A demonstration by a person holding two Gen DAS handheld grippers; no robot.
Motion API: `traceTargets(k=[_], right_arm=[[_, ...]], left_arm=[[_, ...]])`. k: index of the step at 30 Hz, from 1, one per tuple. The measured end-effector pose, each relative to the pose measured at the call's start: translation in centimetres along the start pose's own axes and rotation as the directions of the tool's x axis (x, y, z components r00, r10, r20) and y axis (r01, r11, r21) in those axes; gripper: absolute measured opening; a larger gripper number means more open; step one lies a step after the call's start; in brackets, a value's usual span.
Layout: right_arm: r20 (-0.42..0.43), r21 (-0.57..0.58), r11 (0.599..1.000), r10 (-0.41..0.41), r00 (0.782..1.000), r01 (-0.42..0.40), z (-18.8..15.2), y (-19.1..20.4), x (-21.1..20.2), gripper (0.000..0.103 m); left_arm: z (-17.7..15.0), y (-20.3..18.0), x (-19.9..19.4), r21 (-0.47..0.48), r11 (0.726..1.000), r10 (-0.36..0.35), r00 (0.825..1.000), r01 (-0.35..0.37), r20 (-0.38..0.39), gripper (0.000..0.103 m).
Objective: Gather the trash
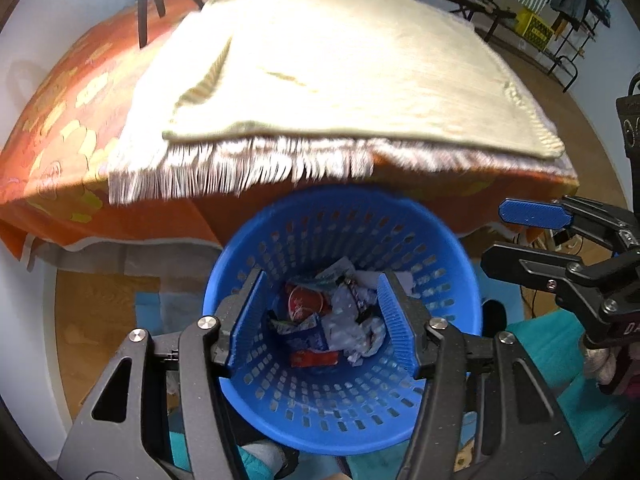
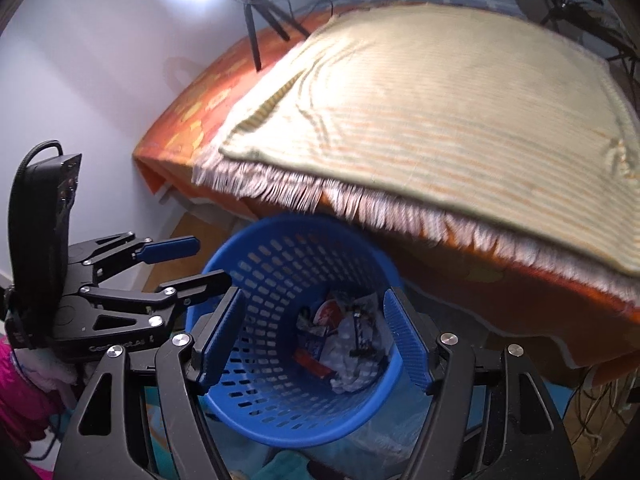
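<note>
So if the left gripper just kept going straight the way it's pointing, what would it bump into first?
Most likely the trash piled at the bottom of the blue basket. The left gripper is open and empty, aimed down into the basket's mouth, with nothing in between. Depth is hard to judge here.

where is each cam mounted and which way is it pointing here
Left wrist view: sits on the left gripper, looking down into the blue basket of trash; its own open fingers show, the right gripper at right.
Right wrist view: sits on the right gripper, aimed down into the same basket from its other side; its own open fingers show, the left gripper at left.
Shared: basket, trash, the fringed mat on the orange cloth above.
</note>
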State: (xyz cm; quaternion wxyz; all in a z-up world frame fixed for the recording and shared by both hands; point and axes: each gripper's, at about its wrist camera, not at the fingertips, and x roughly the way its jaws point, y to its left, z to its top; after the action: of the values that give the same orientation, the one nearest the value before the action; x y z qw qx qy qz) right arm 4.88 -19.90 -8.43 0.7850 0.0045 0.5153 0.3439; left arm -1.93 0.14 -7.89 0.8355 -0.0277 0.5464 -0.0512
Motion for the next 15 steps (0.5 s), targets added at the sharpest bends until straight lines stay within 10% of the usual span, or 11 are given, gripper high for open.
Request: traceTargets(k=[15], right_arm=[[0.125, 0.005, 0.999, -0.053, 0.991, 0.053, 2.2, -0.8, -4.9, 0.071]], left_arm=[[3.5, -1.7, -4.7, 0.019, 1.0, -0.027, 0.989, 0.024, 0.144, 0.065]])
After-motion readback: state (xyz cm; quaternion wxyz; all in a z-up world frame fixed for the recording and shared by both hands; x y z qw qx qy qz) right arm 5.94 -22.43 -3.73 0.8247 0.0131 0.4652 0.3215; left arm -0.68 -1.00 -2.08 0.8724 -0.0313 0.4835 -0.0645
